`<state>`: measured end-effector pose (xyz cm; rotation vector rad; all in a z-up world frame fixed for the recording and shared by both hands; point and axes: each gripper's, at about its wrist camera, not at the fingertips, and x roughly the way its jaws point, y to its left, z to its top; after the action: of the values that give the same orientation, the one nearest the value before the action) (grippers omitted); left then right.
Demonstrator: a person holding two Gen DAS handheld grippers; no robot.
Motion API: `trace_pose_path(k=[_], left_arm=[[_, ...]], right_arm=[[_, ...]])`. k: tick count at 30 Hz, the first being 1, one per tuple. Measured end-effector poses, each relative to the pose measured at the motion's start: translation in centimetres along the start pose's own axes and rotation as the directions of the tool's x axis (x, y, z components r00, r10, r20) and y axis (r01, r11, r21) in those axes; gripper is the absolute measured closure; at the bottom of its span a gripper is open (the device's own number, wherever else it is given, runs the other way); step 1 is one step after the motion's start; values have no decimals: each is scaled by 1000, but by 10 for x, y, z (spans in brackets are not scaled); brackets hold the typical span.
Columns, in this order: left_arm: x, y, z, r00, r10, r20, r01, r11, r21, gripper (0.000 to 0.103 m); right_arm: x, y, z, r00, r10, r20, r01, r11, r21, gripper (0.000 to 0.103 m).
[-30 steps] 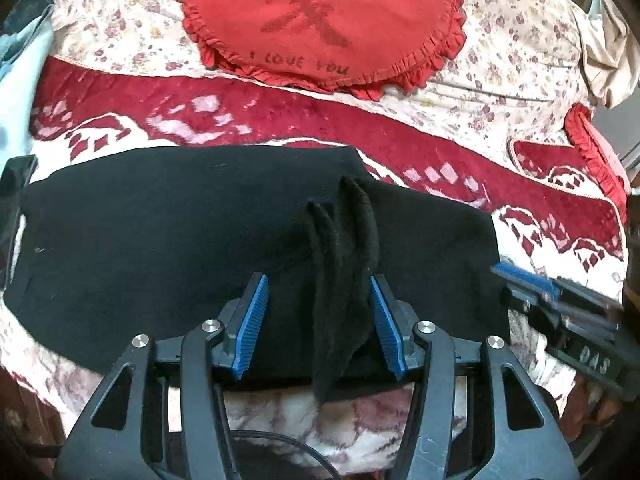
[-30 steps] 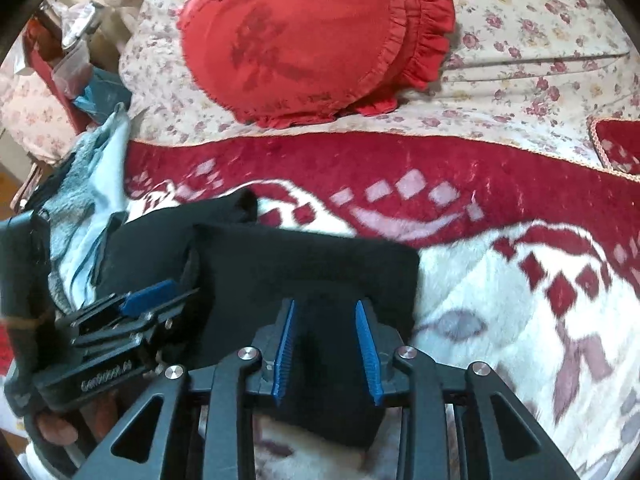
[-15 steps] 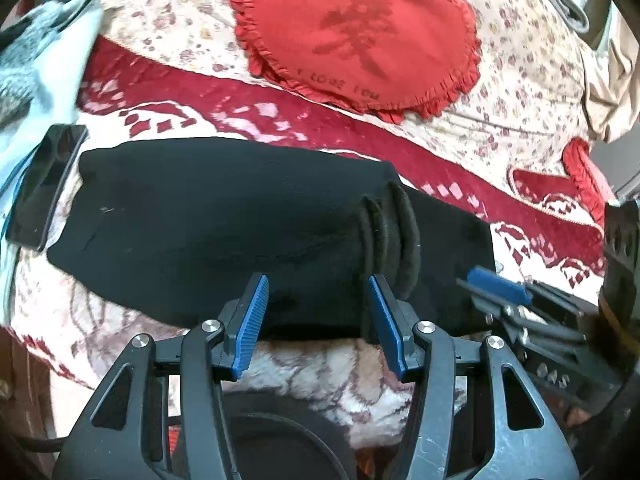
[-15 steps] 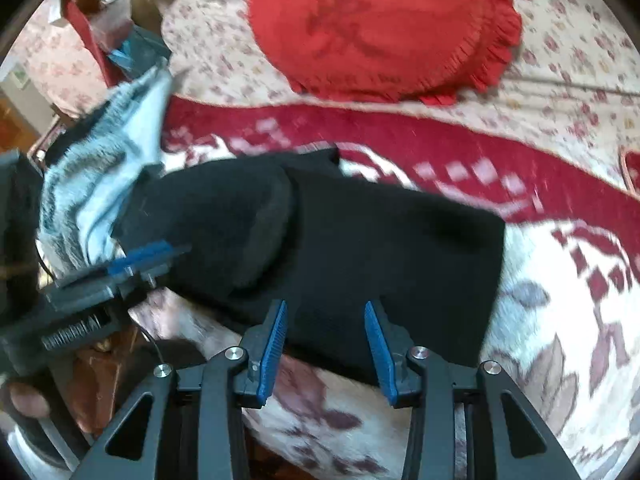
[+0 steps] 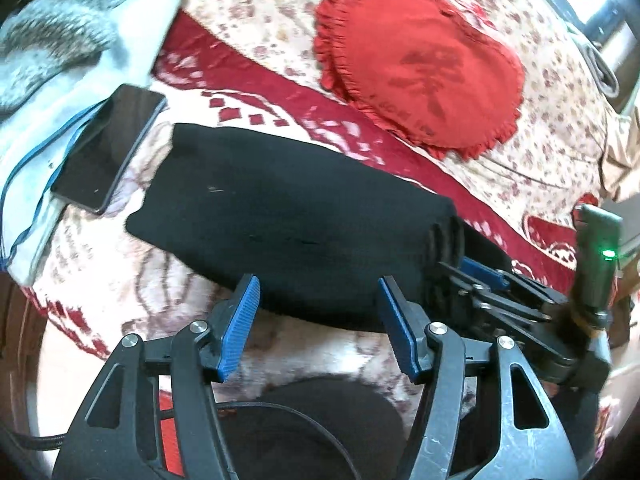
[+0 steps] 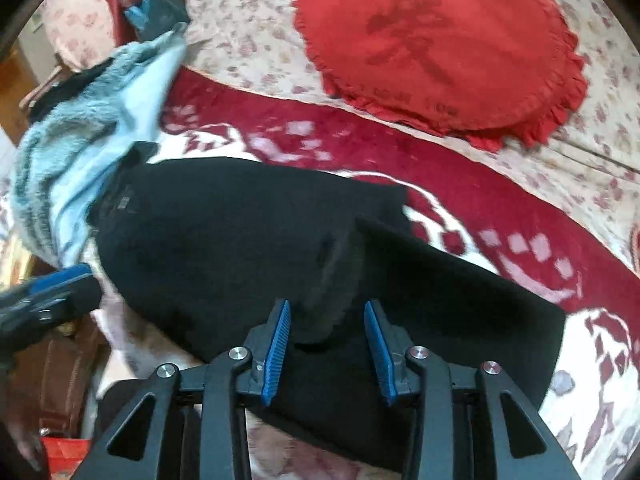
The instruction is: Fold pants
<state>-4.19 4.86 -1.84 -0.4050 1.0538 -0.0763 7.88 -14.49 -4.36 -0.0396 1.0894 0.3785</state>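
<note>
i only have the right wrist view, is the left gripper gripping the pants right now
Observer: No. The left gripper is open, its fingers apart just short of the pants' near edge, with nothing between them.
Operator: anything beyond the far left end of the pants
Observer: A phone lies flat on the bed, close beside that end.
Operator: how does my gripper look from that side
Observer: The right gripper sits at the stacked edge of the fold.

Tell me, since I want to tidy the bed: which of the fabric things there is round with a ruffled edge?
The red cushion lying on the floral bedspread, beyond the black pants. The pants are a long dark slab, and the pale blue fleece is a shapeless heap.
</note>
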Motion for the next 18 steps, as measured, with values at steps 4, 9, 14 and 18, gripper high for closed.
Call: trace_pose_path(k=[4, 9, 14, 18], left_arm=[[2, 16, 0, 1000, 12, -6, -12, 999, -36, 42], [3, 31, -3, 1000, 20, -16, -21, 998, -67, 42], [5, 43, -2, 999, 25, -22, -27, 995, -95, 42], [7, 54, -3, 999, 19, -30, -22, 991, -129, 42]], right_arm=[[-3, 13, 9, 1000, 24, 9, -24, 999, -21, 65], [6, 35, 20, 991, 136, -3, -136, 990, -27, 65], [16, 65, 31, 986, 164, -21, -165, 981, -103, 64], [23, 84, 42, 983, 181, -32, -184, 972, -150, 60]])
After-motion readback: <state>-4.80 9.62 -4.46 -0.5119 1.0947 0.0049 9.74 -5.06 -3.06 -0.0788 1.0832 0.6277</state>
